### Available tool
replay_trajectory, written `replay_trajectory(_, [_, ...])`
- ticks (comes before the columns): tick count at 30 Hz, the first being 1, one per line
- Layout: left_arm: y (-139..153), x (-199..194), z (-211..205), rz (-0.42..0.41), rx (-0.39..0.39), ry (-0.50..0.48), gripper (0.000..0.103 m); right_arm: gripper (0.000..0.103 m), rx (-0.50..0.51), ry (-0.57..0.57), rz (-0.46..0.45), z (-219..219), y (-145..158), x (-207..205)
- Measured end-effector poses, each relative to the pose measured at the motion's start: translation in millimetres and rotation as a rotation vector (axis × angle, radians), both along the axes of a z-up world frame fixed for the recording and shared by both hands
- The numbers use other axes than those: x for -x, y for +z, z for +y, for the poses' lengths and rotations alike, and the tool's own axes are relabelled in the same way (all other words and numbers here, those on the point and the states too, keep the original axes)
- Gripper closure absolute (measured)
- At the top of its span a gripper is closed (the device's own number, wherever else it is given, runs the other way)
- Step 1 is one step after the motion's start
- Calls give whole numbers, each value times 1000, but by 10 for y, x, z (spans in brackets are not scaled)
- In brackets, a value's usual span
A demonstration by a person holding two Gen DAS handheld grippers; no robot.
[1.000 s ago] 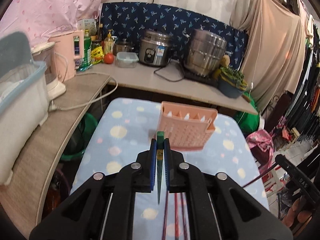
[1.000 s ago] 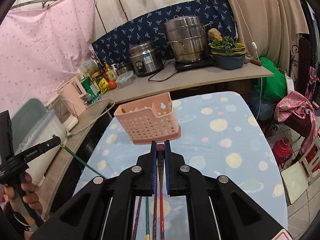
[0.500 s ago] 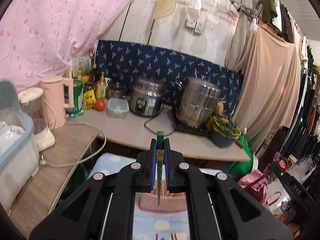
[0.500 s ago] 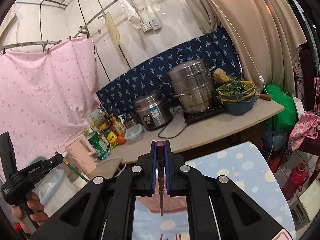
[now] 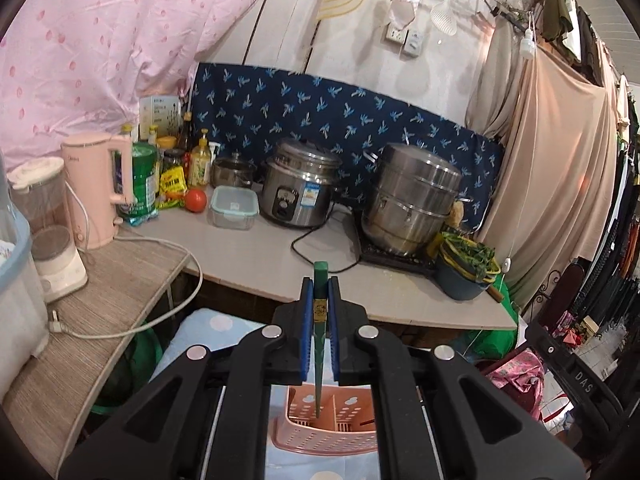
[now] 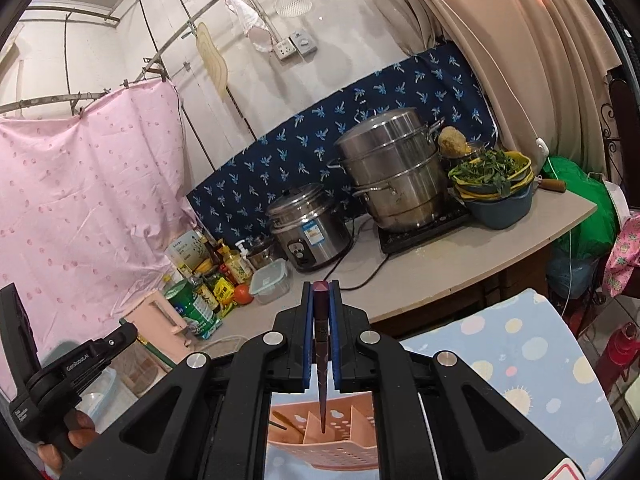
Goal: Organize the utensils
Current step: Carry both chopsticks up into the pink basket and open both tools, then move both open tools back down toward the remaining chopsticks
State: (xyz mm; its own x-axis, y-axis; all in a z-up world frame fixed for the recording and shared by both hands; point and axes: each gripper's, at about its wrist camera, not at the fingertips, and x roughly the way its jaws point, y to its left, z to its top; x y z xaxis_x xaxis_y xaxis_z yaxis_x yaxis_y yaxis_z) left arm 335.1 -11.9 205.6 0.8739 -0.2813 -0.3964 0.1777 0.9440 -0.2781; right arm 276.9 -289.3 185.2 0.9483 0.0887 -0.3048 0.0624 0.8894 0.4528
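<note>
My left gripper (image 5: 320, 280) is shut on a green chopstick (image 5: 319, 340) that hangs upright with its tip just over the pink utensil basket (image 5: 324, 432). My right gripper (image 6: 321, 284) is shut on a dark red chopstick (image 6: 322, 360), held upright with its tip over a compartment of the same pink basket (image 6: 320, 440). A dark stick lies in the basket's left compartment (image 6: 282, 426). The left gripper's body and the hand holding it show at the left of the right wrist view (image 6: 68, 376).
The basket stands on a blue dotted cloth (image 6: 520, 360). Behind is a counter (image 5: 280, 256) with a rice cooker (image 5: 298, 196), a steel steamer pot (image 5: 412, 196), a food box (image 5: 234, 206), a pink kettle (image 5: 100, 188) and a bowl of greens (image 5: 466, 268).
Both grippers have tipped up from looking down at the table and moved over the basket, each still holding its chopstick. The chopstick tips now hang over the basket.
</note>
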Motion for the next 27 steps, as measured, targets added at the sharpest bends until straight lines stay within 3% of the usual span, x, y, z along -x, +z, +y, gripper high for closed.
replay_trajectory(9, [-448, -166, 6, 95, 8, -9, 95, 96, 6, 11, 102, 27, -437, -178])
replay_trajectory(13, [-514, -146, 2, 110, 0, -4, 94, 86, 16, 7, 113, 31, -454, -168])
replay_trajectory(18, [-498, -34, 51, 115, 6, 8, 70, 73, 42, 4, 101, 55, -411, -6])
replay_trajectory(25, [-457, 287, 129, 127, -12, 13, 65, 71, 54, 20, 103, 96, -377, 387])
replay_trajectory(27, [-460, 434, 156, 126, -28, 18, 57, 70, 65, 36, 113, 125, -392, 532])
